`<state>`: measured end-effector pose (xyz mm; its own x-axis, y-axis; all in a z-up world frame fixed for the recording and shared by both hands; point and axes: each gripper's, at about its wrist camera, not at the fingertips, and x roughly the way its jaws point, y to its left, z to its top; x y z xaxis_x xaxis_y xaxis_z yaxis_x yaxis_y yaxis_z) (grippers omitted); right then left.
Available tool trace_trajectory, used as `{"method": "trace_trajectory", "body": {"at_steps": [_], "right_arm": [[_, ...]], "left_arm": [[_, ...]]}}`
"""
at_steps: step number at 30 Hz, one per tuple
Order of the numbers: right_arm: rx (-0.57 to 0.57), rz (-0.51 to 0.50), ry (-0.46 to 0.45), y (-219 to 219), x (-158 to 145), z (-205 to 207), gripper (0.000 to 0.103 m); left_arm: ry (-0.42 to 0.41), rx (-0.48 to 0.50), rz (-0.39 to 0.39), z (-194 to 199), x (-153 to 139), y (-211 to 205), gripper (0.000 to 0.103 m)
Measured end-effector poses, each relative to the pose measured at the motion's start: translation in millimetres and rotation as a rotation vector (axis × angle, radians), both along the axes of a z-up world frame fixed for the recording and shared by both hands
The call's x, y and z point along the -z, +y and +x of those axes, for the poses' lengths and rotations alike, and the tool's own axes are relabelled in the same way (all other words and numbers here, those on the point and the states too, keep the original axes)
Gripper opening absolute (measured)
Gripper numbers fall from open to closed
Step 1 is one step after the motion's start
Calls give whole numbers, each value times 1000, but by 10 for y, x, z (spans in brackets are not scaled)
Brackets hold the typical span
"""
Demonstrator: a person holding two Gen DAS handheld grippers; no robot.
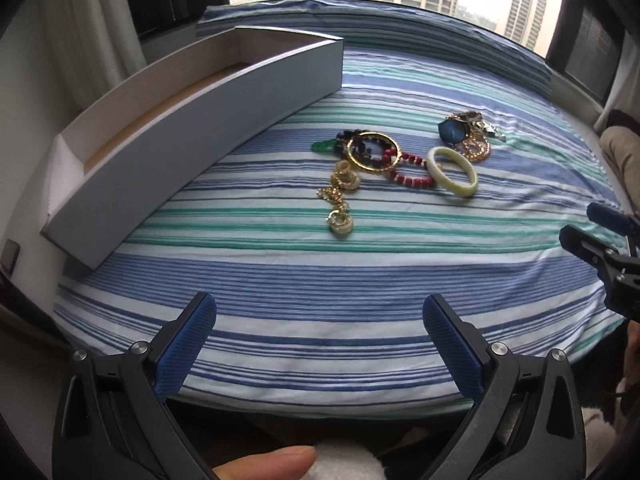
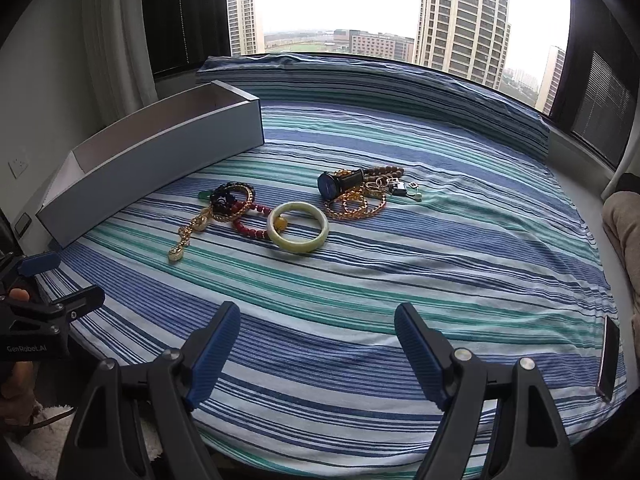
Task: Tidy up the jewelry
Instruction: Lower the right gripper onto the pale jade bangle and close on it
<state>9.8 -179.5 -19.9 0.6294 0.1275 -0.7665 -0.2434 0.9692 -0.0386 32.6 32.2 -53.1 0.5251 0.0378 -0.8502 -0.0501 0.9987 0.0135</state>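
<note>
Jewelry lies in a loose heap on the striped bedsheet: a pale jade bangle, a red bead bracelet, a gold ring bangle over dark beads, a gold chain, and a blue-faced watch on tangled gold chains. A long grey box stands to the left, showing nothing inside. My left gripper and right gripper both hang open, short of the heap and holding nothing.
A folded striped blanket runs along the window at the back. A phone lies at the sheet's right edge. A person's leg shows at far right, a thumb at the bottom. Bare sheet lies between grippers and jewelry.
</note>
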Motion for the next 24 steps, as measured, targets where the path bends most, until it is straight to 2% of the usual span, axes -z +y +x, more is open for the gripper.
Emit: {"method": "trace_trajectory", "body": {"at_steps": [3, 8, 13, 17, 19, 20, 21, 24], "right_arm": [[-100, -1, 49, 157, 147, 300, 81], [-226, -3, 119, 404, 418, 877, 81], [-294, -39, 174, 551, 678, 1276, 80], [-339, -58, 234, 616, 927, 1402, 53], [-353, -78, 228, 618, 1006, 1416, 48], [-362, -88, 221, 628, 1030, 1409, 39], [-371, -99, 214, 637, 1046, 1396, 25], [-396, -94, 228, 641, 1036, 1331, 15]], "left_arm": [[10, -28, 11, 34, 52, 69, 103], [35, -15, -3, 87, 130, 69, 103], [56, 6, -22, 154, 205, 53, 103], [68, 26, -30, 207, 248, 24, 102], [74, 40, -34, 233, 265, -1, 102], [76, 47, -37, 247, 274, -9, 102], [79, 54, -42, 262, 284, -15, 102], [93, 69, -70, 310, 320, -9, 102]]}}
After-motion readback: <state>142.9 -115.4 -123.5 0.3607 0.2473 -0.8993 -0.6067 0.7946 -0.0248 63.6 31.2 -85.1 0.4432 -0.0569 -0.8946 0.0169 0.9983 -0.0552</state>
